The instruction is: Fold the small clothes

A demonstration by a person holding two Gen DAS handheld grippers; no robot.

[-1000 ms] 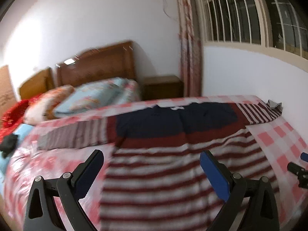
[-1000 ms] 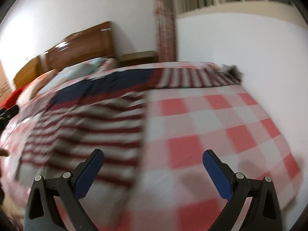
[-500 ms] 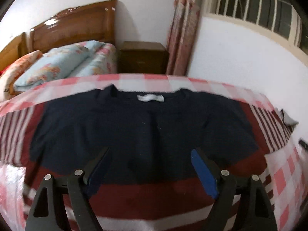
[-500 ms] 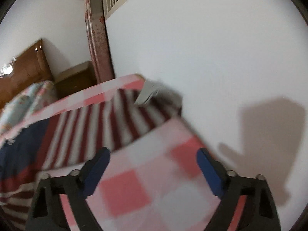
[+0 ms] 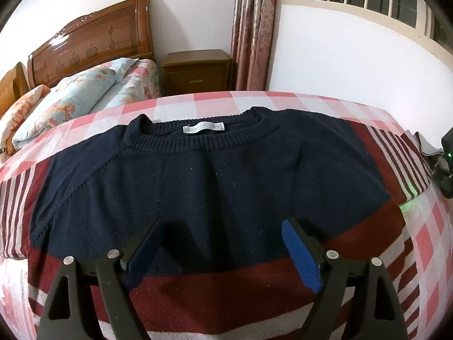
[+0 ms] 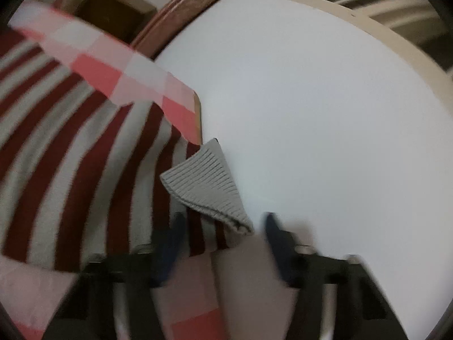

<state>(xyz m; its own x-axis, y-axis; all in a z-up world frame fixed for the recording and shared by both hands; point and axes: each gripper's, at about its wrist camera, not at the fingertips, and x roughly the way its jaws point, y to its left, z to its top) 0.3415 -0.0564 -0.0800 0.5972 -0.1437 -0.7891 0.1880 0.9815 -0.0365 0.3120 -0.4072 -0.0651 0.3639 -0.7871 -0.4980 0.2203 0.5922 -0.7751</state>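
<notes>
A: Left wrist view first: our left gripper (image 5: 220, 243) hangs low over the sweater (image 5: 215, 187), its fingers spread wide with nothing between them. The navy chest panel lies straight ahead of the blue pads (image 5: 300, 257), and the dark red band passes under them.

B: We agree. Beyond the fingertips the ribbed collar (image 5: 198, 141) sits with its white label (image 5: 203, 127) facing up, and the garment is spread flat on the pink checked bedsheet (image 5: 181, 104).

A: Further ahead and to the left of that gripper we see a floral pillow (image 5: 70, 96) against a wooden headboard (image 5: 93, 39); a nightstand (image 5: 198, 69) and a curtain (image 5: 254, 28) stand ahead, slightly right.

B: At the far right edge of that view, a dark device with a green light (image 5: 447, 170) sits at the striped sleeve's end.

A: In the right wrist view, our right gripper (image 6: 223, 240) is blurred, yet the fingers stand clearly apart and hold nothing.

B: The grey ribbed cuff (image 6: 206, 184) of the striped sleeve (image 6: 85, 170) lies just ahead of the fingers, turned up against the white wall (image 6: 325, 113). Its lower edge reaches between the two fingers, though we cannot tell whether either touches it.

A: The sleeve runs off to that gripper's left, over the checked sheet.
</notes>
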